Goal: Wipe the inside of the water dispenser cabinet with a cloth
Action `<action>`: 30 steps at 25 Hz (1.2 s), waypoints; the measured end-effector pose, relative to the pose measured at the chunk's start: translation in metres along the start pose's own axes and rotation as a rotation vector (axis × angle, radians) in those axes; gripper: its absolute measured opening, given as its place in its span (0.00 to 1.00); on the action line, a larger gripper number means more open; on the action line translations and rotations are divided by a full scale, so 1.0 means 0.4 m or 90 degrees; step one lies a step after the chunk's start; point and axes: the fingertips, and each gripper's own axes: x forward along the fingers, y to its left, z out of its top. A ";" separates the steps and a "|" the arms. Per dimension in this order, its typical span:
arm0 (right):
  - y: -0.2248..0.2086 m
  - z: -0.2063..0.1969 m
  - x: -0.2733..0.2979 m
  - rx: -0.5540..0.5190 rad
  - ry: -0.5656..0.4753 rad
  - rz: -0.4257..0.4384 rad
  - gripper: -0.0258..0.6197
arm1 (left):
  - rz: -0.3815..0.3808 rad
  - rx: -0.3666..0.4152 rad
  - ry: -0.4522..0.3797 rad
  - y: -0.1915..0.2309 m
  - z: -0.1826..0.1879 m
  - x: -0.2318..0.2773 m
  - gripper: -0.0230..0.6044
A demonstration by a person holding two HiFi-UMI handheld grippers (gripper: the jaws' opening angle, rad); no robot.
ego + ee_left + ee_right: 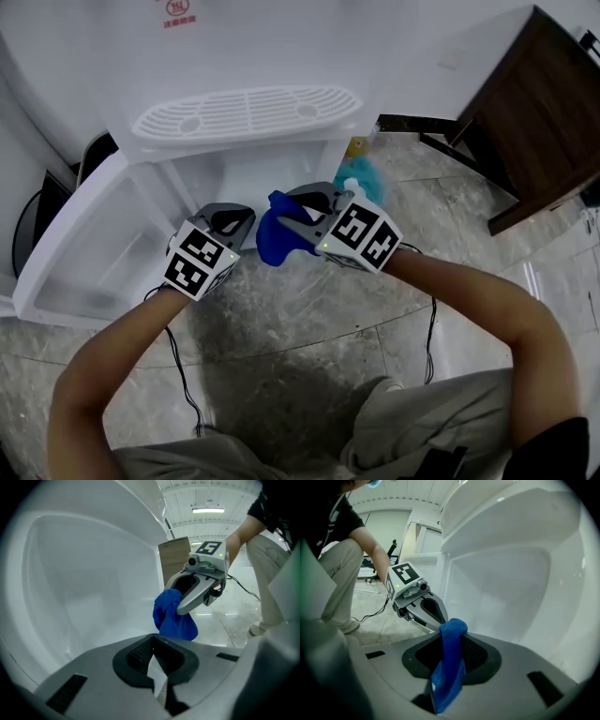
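Cabinet (246,180) of the white water dispenser stands open, its door (80,258) swung out to the cabinet's left. The inner walls show white and bare. No streak, wet patch or dirt can be made out, so I cannot tell what, if anything, is already wiped.

Floor (309,328) in front of the cabinet is grey stone, and the person crouches there.

Right gripper (302,212) sits just in front of the cabinet opening. Its jaws are clamped on the blue cloth (275,236), with a fold bunched up between the pads and a tail hanging below. The cloth is outside the cabinet, near the mouth and apart from every inner wall.

Left gripper (231,223) sits beside it, on the door side of the cabinet mouth. Its jaws are closed together with nothing between them.

Progress: door opened and cloth picked up. The wiping itself looks not yet begun or between strokes. Left to do, as I judge it: carry the cloth inside and rub the cabinet's walls, back and floor.
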 end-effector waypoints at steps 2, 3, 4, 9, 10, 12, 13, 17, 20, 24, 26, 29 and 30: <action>-0.006 -0.025 0.000 0.014 -0.002 -0.008 0.18 | -0.002 0.002 -0.002 -0.002 0.005 0.000 0.05; -0.007 -0.036 0.002 0.014 0.003 -0.007 0.18 | -0.002 0.004 -0.002 -0.002 0.005 -0.002 0.05; -0.007 -0.046 0.004 0.012 0.008 -0.004 0.18 | -0.001 0.004 0.000 -0.002 0.001 -0.005 0.05; 0.003 -0.074 0.012 0.003 0.027 0.009 0.18 | 0.003 0.003 0.023 0.000 -0.035 -0.011 0.05; 0.002 -0.074 0.016 0.000 0.029 0.010 0.18 | 0.003 0.003 0.025 0.000 -0.039 -0.012 0.05; 0.000 -0.070 0.027 -0.007 0.034 0.011 0.18 | -0.001 0.003 0.027 -0.001 -0.046 -0.016 0.05; -0.001 -0.067 0.033 -0.012 0.036 0.011 0.18 | -0.003 0.004 0.026 -0.002 -0.048 -0.020 0.05; -0.006 -0.064 0.049 -0.028 0.046 0.012 0.18 | -0.006 0.008 0.028 0.006 -0.062 -0.033 0.05; -0.007 -0.066 0.056 -0.033 0.052 0.013 0.18 | -0.001 0.008 0.040 0.016 -0.087 -0.047 0.05; 0.000 -0.064 0.065 -0.041 0.058 0.017 0.18 | 0.001 0.010 0.050 0.019 -0.105 -0.062 0.05; 0.007 -0.056 0.067 -0.042 0.056 0.022 0.18 | 0.000 0.015 0.052 0.015 -0.106 -0.067 0.05; 0.017 -0.043 0.073 -0.049 0.054 0.029 0.18 | 0.000 0.025 0.060 0.014 -0.110 -0.075 0.05; 0.021 -0.040 0.076 -0.051 0.053 0.032 0.18 | 0.000 0.027 0.060 0.014 -0.112 -0.078 0.05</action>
